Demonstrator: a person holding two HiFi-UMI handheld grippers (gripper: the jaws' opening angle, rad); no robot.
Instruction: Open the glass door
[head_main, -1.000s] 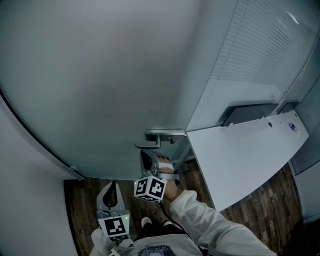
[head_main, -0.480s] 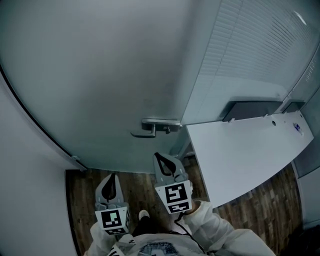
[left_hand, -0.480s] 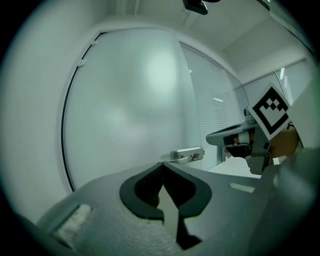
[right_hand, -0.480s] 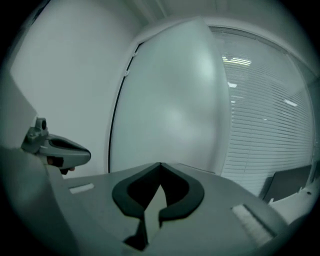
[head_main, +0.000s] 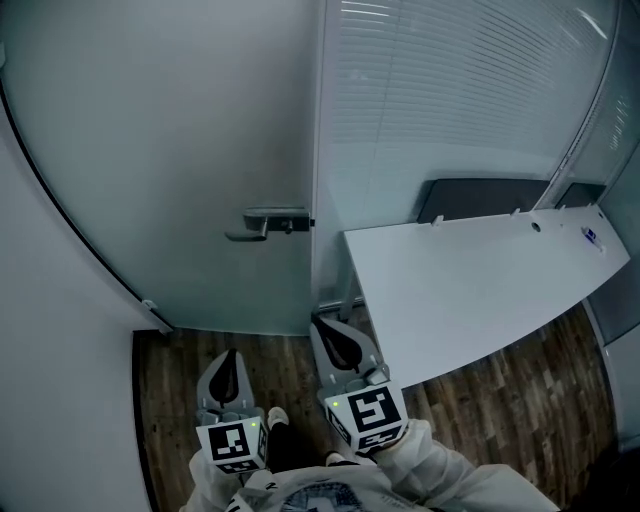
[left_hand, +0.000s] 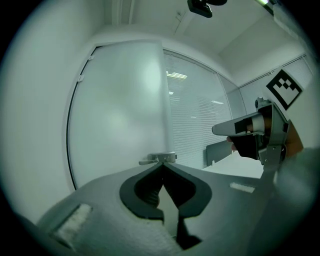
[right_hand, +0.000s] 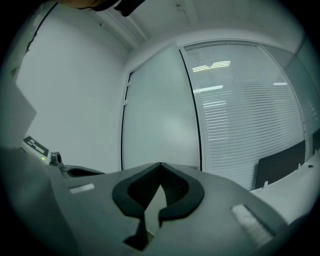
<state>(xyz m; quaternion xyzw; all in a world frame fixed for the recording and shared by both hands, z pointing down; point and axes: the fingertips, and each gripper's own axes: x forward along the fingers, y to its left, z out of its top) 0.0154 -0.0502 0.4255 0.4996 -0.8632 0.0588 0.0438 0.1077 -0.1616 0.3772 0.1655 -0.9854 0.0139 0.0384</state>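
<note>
A white wall (head_main: 60, 330) fills the far left. Next to it stands the frosted glass door (head_main: 170, 130), with its lever handle (head_main: 262, 223) near the door's right edge. From this steep angle the door looks closed, though a slight gap cannot be ruled out. Nearer the person, over the wooden floor (head_main: 170, 400), the left gripper (head_main: 231, 354) points toward the door, well short of the handle, its claw pressed together on nothing. Just right of it the right gripper (head_main: 323, 326) also faces the door, its claw likewise pressed together and empty. Farther right, slatted blinds (head_main: 450, 90) span the far side, and a white desk (head_main: 470, 290) juts out below them.
</note>
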